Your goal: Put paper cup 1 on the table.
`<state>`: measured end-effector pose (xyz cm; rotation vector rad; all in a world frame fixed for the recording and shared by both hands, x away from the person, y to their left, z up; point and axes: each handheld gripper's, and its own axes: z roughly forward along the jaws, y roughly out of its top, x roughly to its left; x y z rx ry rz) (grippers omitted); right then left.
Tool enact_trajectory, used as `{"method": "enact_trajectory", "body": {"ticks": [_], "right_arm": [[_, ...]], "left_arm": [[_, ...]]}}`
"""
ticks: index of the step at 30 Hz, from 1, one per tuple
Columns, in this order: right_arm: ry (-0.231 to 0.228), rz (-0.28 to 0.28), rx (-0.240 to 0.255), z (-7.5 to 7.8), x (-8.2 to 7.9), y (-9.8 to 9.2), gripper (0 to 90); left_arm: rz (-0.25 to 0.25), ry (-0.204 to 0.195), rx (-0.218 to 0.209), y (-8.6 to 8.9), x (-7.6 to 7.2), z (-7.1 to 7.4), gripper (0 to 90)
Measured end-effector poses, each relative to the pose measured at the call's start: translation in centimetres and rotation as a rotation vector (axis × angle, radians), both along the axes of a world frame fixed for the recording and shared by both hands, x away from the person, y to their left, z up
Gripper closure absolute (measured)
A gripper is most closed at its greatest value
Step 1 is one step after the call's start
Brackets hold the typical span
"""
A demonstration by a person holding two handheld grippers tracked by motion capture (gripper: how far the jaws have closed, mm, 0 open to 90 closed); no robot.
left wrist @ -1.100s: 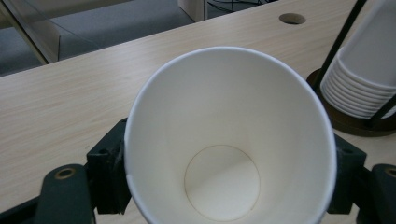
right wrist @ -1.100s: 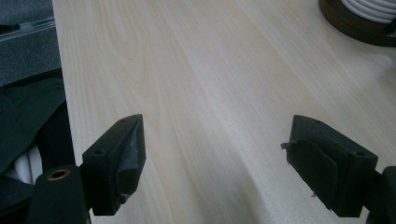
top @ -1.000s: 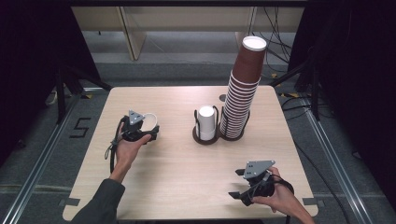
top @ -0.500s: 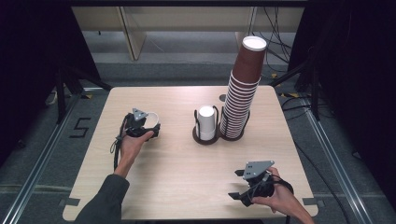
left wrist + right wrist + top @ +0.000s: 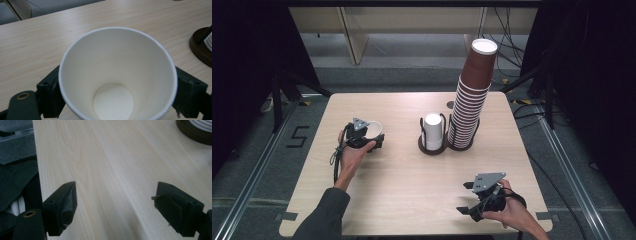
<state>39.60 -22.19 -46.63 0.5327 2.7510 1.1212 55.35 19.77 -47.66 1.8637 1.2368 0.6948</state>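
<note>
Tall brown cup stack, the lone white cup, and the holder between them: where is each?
Tall cup stack (image 5: 472,100), high view, brown side.
White cup (image 5: 117,75), left gripper view, inner wall.
Cup holder (image 5: 432,147), high view, dark base rim.

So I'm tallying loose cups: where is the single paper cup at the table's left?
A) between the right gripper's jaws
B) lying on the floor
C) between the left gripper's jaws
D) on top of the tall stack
C: the paper cup stands between the left gripper's black jaws, mouth open toward its camera.
</note>
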Motion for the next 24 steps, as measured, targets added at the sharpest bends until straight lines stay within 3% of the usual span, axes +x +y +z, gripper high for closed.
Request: {"method": "enact_trajectory", "body": {"ticks": [6, 8, 16, 18, 24], "right_arm": [[-0.005, -0.002, -0.006, 0.0, 0.0, 0.0, 19.2], [-0.006, 0.003, -0.007, 0.0, 0.0, 0.0, 19.1], [-0.01, 0.008, -0.012, -0.1, 0.0, 0.1, 19.1], [0.006, 0.001, -0.011, -0.1, -0.1, 0.1, 19.0], [-0.018, -0.003, -0.008, 0.0, 0.1, 0.0, 19.3]], "left_arm": [[0.005, 0.021, 0.015, 0.4, -0.2, -0.5, 14.8], [0.017, 0.017, -0.033, 0.7, -0.6, -0.9, 14.8], [0.018, 0.015, -0.046, 1.5, -1.3, -1.4, 14.8], [0.011, 0.011, -0.051, 1.5, -1.7, -1.3, 14.8], [0.003, 0.056, -0.024, 1.1, -3.0, -1.0, 14.9]]}}
